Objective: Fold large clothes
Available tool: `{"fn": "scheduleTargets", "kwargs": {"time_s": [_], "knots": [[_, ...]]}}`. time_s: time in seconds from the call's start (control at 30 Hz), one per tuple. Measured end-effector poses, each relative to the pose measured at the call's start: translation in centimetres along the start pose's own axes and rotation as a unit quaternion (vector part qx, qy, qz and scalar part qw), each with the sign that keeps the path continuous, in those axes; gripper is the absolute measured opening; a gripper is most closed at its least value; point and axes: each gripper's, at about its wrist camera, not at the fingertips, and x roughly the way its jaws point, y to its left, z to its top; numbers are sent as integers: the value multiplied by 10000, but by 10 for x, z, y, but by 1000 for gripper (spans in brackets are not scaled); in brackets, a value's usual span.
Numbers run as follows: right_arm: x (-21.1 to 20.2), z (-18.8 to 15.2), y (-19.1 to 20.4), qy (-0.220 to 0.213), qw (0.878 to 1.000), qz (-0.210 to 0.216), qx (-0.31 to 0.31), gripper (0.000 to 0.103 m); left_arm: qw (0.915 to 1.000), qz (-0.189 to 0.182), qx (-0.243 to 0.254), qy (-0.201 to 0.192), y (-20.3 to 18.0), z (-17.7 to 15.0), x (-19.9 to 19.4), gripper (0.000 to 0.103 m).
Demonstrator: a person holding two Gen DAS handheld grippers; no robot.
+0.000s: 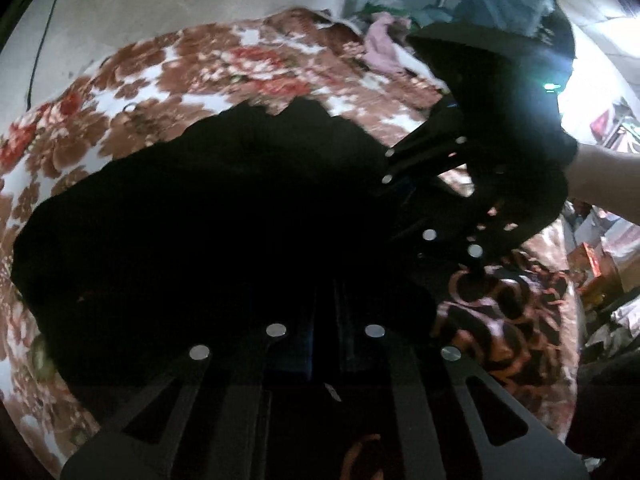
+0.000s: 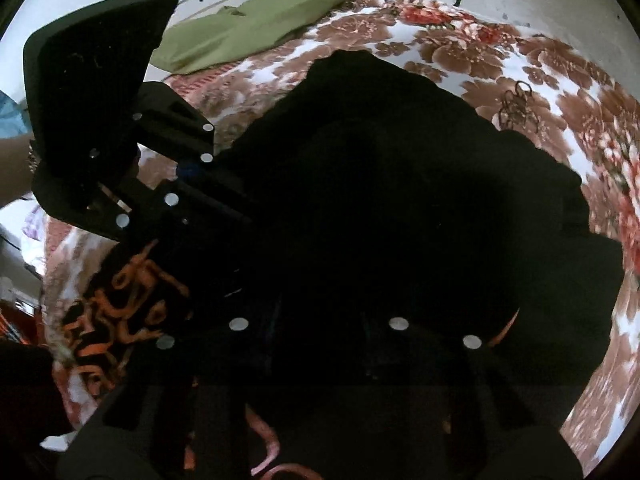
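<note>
A large black garment [image 1: 192, 232] lies spread across a floral blanket [image 1: 168, 76] on a bed, as a person working a handheld gripper in each hand takes hold of its near edge to begin a fold. The left gripper [image 1: 324, 336], low against the dark cloth at the edge nearest the cameras, is clenched; its fingertips vanish into the black fabric, so the pinch itself cannot be made out, though the closed jaws and their position on the hem suggest cloth is caught between them. The right gripper [image 2: 320, 332], just beside it along the same edge, has its jaws drawn partly together; whether they grip the garment is too dark to tell. Each tool appears in the other's view, angled down toward the garment, with a bare forearm [image 1: 600, 176] behind the right one. Taking the hem at two neighbouring points likely keeps the edge straight when it is carried over. A black-and-orange patterned cloth [image 2: 120, 304] lies partly under the garment's near corner, a green pillow [image 2: 248, 20] rests beyond the garment's far side near the wall, and loose clothes [image 1: 384, 44] are heaped past the blanket's far end.
</note>
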Motion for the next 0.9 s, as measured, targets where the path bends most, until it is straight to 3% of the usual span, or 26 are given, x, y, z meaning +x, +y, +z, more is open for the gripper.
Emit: {"fn": "scheduleTargets", "kwargs": {"time_s": [0.17, 0.3, 0.4, 0.47, 0.5, 0.57, 0.6, 0.63, 0.73, 0.87, 0.9], "knots": [[-11, -25, 22, 141, 9994, 201, 244, 31, 9997, -145, -151, -84, -23, -13, -16, 7], [9, -55, 21, 404, 9977, 283, 467, 30, 9988, 82, -454, 138, -25, -41, 0, 7], [37, -80, 13, 688, 9958, 73, 606, 30, 9970, 255, -724, 73, -22, -54, 5, 12], [38, -87, 8, 561, 9951, 145, 798, 31, 9951, 420, -900, 12, -17, -59, 7, 32], [33, -87, 8, 464, 9948, 146, 893, 34, 9932, 519, -1042, -39, -15, -61, 4, 47], [14, -84, 9, 170, 9941, 106, 1065, 71, 9908, 627, -1184, -195, -12, -60, -4, 60], [2, -80, 11, -2, 9938, -13, 1112, 79, 9892, 778, -1212, -256, -12, -56, -10, 73], [-14, -74, 14, -207, 9931, -146, 1148, 96, 9882, 908, -1195, -316, -13, -52, -14, 85], [-48, -51, 17, -617, 9898, -317, 1248, 98, 9827, 1403, -1089, -519, -12, -32, -31, 98], [-71, -14, 0, -1030, 9827, -646, 1395, 98, 9689, 2071, -1212, -608, 4, -6, -39, 98], [-68, -4, -7, -1021, 9807, -901, 1401, 98, 9627, 2344, -1236, -548, 10, -1, -35, 98]]}}
